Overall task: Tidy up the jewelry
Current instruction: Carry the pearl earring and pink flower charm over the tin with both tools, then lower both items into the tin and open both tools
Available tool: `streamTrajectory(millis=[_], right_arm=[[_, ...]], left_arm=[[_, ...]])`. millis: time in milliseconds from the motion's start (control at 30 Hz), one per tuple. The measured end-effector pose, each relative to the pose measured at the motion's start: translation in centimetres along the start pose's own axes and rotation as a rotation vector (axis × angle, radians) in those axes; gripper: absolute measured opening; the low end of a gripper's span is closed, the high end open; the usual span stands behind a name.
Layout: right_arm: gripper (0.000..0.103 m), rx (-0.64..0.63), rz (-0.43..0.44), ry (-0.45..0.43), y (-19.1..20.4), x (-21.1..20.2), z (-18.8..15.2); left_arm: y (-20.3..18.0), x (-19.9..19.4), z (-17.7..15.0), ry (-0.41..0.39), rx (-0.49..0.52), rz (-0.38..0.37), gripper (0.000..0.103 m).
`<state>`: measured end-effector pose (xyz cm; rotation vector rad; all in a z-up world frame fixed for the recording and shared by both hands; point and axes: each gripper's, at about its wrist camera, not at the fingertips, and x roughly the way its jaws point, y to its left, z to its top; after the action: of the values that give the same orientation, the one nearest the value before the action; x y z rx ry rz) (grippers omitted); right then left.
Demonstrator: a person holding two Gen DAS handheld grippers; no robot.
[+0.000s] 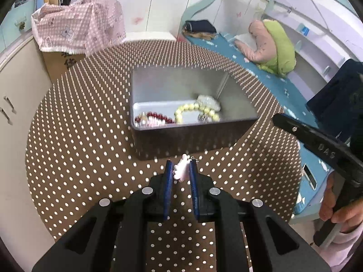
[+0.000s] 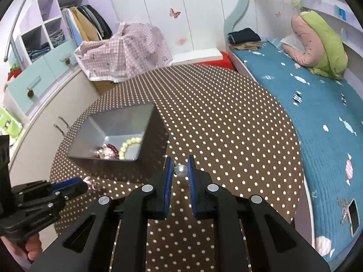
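A grey metal tin [image 1: 181,136] stands open on the dotted brown table [image 1: 79,136]. Inside lie a yellow-green bead bracelet [image 1: 195,112], a red bead bracelet [image 1: 154,117] and a clear piece [image 1: 208,100]. My left gripper [image 1: 181,170] is shut on a pale pink flower charm [image 1: 181,170], just in front of the tin's near wall. My right gripper [image 2: 180,170] is shut on a white pearl earring [image 2: 182,170], held over the table to the right of the tin [image 2: 113,133]. The left gripper [image 2: 84,184] with the pink charm [image 2: 91,184] shows at lower left in the right wrist view.
A bed with a blue quilt [image 2: 317,124] runs along the table's right side, with a phone [image 2: 354,215] on it. A pink checked cloth [image 2: 124,52] covers a box behind the table. White cabinets [image 2: 45,124] stand to the left.
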<state>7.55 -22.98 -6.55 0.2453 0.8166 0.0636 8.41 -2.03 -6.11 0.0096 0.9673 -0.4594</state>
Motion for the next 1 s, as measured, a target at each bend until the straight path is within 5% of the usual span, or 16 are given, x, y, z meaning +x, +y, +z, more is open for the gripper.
streamTrajectory(millis=[367, 833, 867, 900, 933, 1000], right_arm=[[0.014, -0.09, 0.049, -0.082, 3.6, -1.7, 3.1], [0.017, -0.115, 0.105, -0.105, 7.1, -1.2, 4.5], [0.025, -0.112, 0.101, -0.109, 7.0, -1.3, 4.5], [0.049, -0.102, 0.089, -0.115, 6.8, -1.4, 4.5], [0.063, -0.095, 0.072, -0.127, 6.7, -1.6, 4.4], [0.071, -0.102, 0.041, -0.163, 6.6, -2.1, 4.4]], left_arm=[[0.4, -3.3, 3.5, -0.148, 0.014, 0.041, 0.013], [1.3, -1.5, 6.2, -0.142, -0.026, 0.05, 0.015], [1.4, -1.3, 6.3, -0.137, -0.029, 0.06, 0.015], [1.4, -1.3, 6.2, -0.135, -0.03, 0.065, 0.019], [1.4, -1.3, 6.2, -0.133, -0.032, 0.071, 0.026], [1.4, -1.4, 6.0, -0.142, -0.036, 0.079, 0.05]])
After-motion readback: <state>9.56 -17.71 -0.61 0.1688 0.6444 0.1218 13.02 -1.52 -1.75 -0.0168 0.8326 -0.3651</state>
